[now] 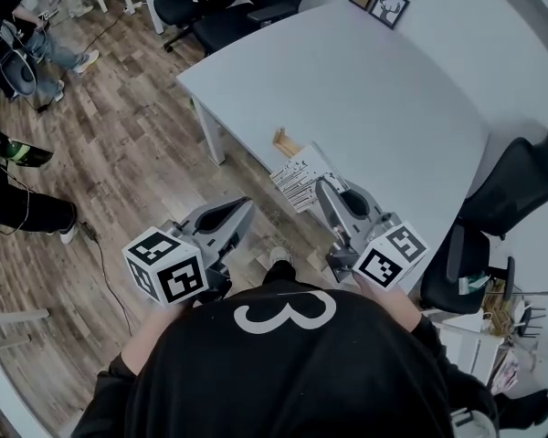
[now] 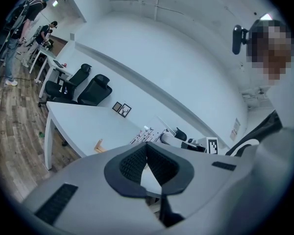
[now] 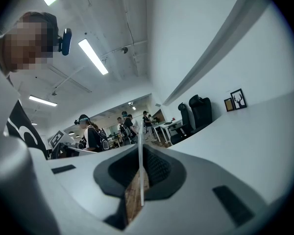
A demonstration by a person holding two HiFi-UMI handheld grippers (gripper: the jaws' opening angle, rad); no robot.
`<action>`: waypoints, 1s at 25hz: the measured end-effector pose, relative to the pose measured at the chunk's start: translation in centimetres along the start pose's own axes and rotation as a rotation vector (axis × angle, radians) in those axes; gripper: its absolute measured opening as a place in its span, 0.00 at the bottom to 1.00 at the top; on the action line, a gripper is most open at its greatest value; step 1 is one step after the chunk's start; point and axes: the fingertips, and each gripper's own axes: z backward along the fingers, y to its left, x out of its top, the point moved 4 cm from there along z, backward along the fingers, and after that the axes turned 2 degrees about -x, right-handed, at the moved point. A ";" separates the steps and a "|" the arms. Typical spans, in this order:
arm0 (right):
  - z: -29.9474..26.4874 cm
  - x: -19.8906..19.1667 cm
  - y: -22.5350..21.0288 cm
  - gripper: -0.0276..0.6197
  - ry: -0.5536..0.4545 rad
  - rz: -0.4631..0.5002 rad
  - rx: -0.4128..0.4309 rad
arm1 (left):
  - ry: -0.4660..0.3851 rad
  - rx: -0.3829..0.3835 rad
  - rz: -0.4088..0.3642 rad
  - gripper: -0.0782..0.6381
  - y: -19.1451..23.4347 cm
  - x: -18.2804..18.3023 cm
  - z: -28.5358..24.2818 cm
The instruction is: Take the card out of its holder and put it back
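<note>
Head view, right tongs (image 1: 327,190) clenched on card (image 1: 297,181) at table (image 1: 374,99) edge, left tongs (image 1: 245,204) closed empty

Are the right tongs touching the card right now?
Touching. The right gripper view shows the right tongs shut on the card, with the pads pressed against both its faces.

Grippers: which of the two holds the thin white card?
The right grey gripper, shut on the thin white card; the left gripper has its jaws meeting empty.
</note>
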 end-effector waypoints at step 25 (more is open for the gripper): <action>-7.1 1.2 -9.6 0.08 0.030 0.120 0.040 | 0.061 0.083 0.093 0.13 5.4 0.4 -6.4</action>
